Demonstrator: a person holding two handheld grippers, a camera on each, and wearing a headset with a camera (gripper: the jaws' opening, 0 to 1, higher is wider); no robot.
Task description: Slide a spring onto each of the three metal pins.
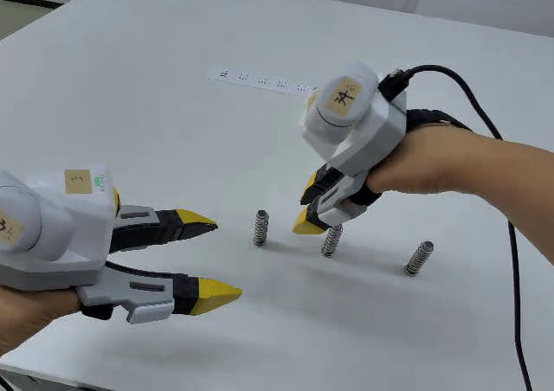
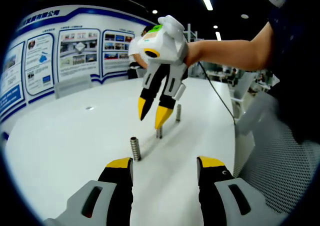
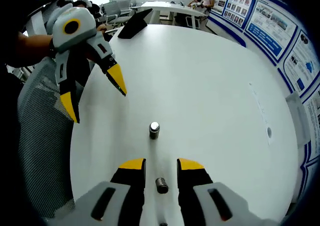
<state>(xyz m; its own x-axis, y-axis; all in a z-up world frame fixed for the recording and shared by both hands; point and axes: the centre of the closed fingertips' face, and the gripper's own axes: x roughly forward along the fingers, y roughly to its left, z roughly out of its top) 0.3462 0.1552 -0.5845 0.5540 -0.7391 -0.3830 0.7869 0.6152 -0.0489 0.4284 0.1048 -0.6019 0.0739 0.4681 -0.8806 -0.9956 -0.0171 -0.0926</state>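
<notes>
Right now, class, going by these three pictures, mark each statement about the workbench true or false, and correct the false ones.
1. Three springs stand on the white table: the left spring, the middle spring and the right spring. True.
2. The left gripper is shut on a spring. False: its jaws stand well apart and hold nothing.
3. The right gripper hovers just above the middle spring. True.
4. One spring lies flat on its side. False: all three stand up from the table.
5. A black cable runs from the right gripper. True.
</notes>
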